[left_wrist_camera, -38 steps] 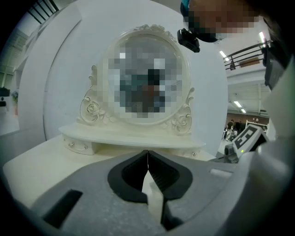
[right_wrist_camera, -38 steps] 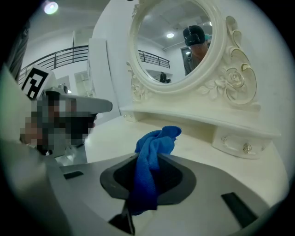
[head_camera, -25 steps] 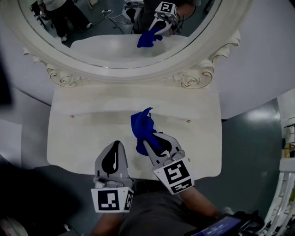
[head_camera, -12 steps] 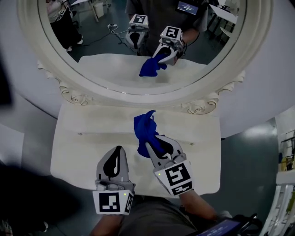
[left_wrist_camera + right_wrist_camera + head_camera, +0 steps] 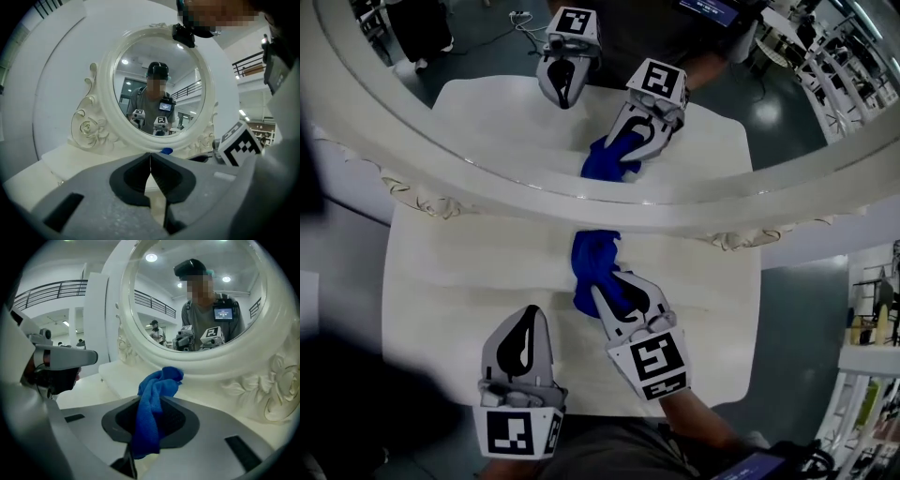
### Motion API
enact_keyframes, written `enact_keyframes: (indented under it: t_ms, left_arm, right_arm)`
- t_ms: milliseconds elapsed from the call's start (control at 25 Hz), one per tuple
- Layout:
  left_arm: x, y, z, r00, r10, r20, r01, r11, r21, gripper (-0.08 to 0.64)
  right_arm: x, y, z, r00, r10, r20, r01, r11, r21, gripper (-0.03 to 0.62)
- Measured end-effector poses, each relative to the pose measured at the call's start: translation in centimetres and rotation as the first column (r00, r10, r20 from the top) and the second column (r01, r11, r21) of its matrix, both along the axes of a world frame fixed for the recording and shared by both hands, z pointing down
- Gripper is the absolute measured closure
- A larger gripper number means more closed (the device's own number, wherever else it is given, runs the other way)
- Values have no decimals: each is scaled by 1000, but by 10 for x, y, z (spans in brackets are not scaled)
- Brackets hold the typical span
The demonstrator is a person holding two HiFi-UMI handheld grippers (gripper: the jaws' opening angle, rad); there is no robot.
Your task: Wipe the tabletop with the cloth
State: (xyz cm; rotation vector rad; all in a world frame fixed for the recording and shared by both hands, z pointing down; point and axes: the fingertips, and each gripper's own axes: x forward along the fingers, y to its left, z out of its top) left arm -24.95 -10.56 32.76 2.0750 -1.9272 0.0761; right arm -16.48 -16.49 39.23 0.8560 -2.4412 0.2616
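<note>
Right gripper (image 5: 611, 289) is clamped on the blue cloth (image 5: 592, 255), which trails straight ahead of the jaws across the tabletop (image 5: 441, 281) toward the mirror frame (image 5: 581, 211). Left gripper (image 5: 528, 317), jaws together and empty, sits just beside, farther from the cloth.

Mirror (image 5: 534, 192) stands along the far edge of the desk (image 5: 441, 281). Cloth (image 5: 592, 262) on the desk at centre, far end close to the mirror's base, near end between the jaws of the right hand-held gripper (image 5: 614, 287). Left hand-held gripper (image 5: 528, 319) to its left, apart from the cloth.
</note>
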Motion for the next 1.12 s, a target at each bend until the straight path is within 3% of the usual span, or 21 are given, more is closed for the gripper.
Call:
enact_keyframes:
  t_ms: [600, 1120]
  left_arm:
    - [5, -14, 5, 992, 98, -82, -101, 994, -36, 543]
    - [21, -19, -12, 988, 150, -48, -152, 987, -48, 543]
  right_arm:
    - [1, -10, -13, 996, 30, -80, -30, 1000, -2, 502]
    - [6, -3, -34, 998, 37, -49, -38, 999, -19, 503]
